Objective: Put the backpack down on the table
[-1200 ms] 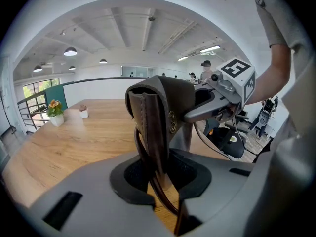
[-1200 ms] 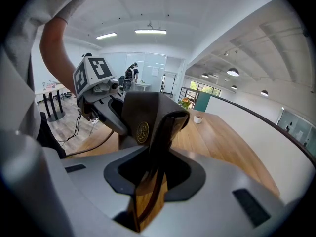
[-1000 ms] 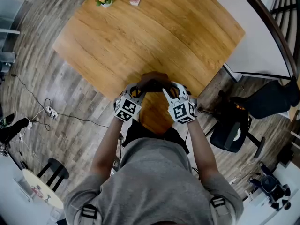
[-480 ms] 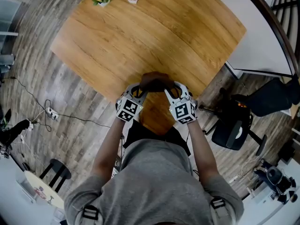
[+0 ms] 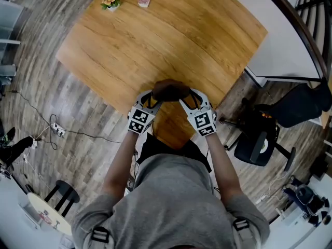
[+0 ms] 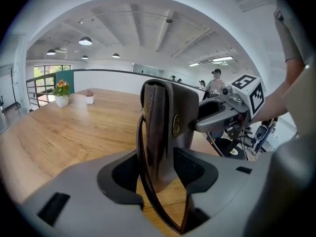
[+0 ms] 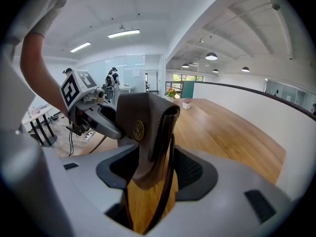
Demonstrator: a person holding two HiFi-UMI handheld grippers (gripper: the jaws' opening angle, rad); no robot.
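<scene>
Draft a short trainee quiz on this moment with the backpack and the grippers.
1. The backpack is at which part of the table? A) near edge B) middle C) far corner
2. True or false: the flower pot touches the backpack.
3. What stands between the left gripper's jaws?
Key: 1 A. 2 False; the flower pot sits at a far corner. 3 The backpack; the left gripper's and the right gripper's jaws have just been opening, pads off it.

Open-plan office: wooden table (image 5: 171,30) is standing on plank floor (image 5: 78,113), swivel chair (image 5: 257,145) is sitting alongside, pendant lamps (image 6: 85,41) are glowing overhead.
</scene>
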